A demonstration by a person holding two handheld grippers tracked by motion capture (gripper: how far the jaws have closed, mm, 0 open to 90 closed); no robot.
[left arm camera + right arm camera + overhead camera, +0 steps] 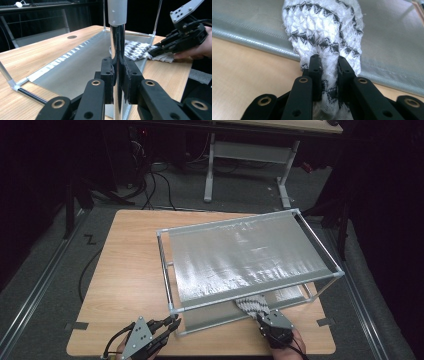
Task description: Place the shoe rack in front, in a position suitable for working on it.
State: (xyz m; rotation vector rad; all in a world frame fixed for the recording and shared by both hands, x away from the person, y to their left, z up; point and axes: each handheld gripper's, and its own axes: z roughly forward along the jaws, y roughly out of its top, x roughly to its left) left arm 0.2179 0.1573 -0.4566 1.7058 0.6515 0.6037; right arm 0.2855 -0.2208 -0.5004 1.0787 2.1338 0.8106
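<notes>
- Chrome tubing, joined by pale plastic corner pieces, is forming a box-shaped rack (240,265) that is standing on the right half of a light woodgrain table (125,270).
- Silver-grey sheeting (240,255), slightly crinkled and catching the light in streaks, is stretching across the top of the rack; a second, duller grey sheet (75,72) is lying at the rack's base.
- At the rack's near-left corner, the left gripper (117,75) is clamping its black jaws tight on the upright chrome post (117,42), just below a white plastic sleeve; the post is showing mirror-like reflections.
- That gripper (172,324) is carrying a grey three-cornered plate, with a hand behind it at the near edge of the table.
- At the rack's near-right side, the right gripper (329,72) is pinching a knitted cloth (324,32) between its jaws, which are nearly together with the fabric bunching between the pads.
- Soft and looped in texture, the cloth is white with rows of small dark zigzag marks, and it is rounding out into a bulge beyond the jaws.
- Seen from above, the cloth (252,304) is lying half under the rack's near rail, on the lower sheet, with the right gripper (265,317) just outside the rack.
- A black cable (87,270) is trailing on the floor to the left of the rack, beside the table edge.
</notes>
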